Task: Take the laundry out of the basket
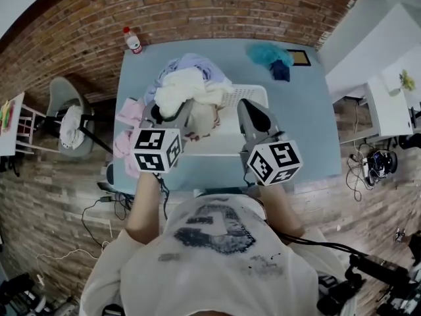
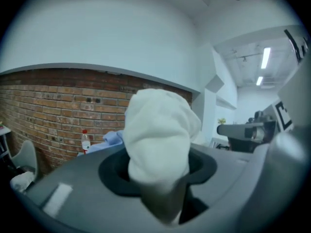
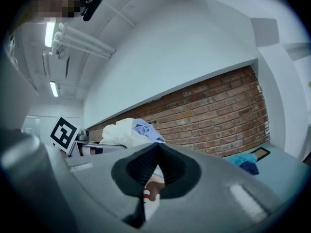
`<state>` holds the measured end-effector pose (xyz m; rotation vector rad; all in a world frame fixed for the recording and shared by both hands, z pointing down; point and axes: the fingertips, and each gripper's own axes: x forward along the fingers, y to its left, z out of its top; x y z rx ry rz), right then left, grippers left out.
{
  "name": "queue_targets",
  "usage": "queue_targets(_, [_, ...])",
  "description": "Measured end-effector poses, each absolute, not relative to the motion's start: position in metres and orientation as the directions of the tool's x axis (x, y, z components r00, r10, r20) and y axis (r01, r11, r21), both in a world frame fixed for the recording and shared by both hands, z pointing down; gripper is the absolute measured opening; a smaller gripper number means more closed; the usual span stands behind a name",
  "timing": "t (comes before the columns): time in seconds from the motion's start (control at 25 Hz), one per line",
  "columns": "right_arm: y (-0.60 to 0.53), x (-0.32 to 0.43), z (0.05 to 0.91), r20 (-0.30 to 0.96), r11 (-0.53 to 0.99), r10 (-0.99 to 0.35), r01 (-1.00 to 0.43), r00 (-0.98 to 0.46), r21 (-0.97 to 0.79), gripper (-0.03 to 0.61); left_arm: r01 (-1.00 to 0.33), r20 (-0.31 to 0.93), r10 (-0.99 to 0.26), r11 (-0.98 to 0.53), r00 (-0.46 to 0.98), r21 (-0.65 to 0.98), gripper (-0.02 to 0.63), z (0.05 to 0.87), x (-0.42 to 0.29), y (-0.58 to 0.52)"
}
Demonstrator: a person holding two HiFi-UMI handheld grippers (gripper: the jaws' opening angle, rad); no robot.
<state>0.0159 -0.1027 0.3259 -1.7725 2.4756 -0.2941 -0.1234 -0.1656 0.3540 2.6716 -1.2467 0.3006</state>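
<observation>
White cloth, clamped in the left gripper, hangs above the basket for removal; the right gripper pinches patterned cloth.

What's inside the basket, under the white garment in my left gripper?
Inside the basket, a pale patterned garment shows beneath the white garment held by the left gripper. Anything deeper is covered by that cloth.

White T-shirt, dark print; grey left hand-held gripper, right hand-held gripper.
</observation>
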Motion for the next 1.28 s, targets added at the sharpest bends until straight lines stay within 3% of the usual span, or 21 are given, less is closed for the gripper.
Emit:
queue_targets(0.48, [-0.075,-0.035,0.311,0.014,0.288,-0.956,-0.944,-0.294,-0.159,-0.003,-0.766,0.195,-0.746,-0.642,0.636,0.043,0.207,0.331,-0.174,-0.13])
queue_targets(1.28, [-0.077,-0.042,0.315,0.033,0.275,-0.958,-0.949,-0.283,-0.155,-0.003,-0.736,0.206,-0.715,-0.676,0.668,0.038,0.208,0.333,-0.174,-0.127])
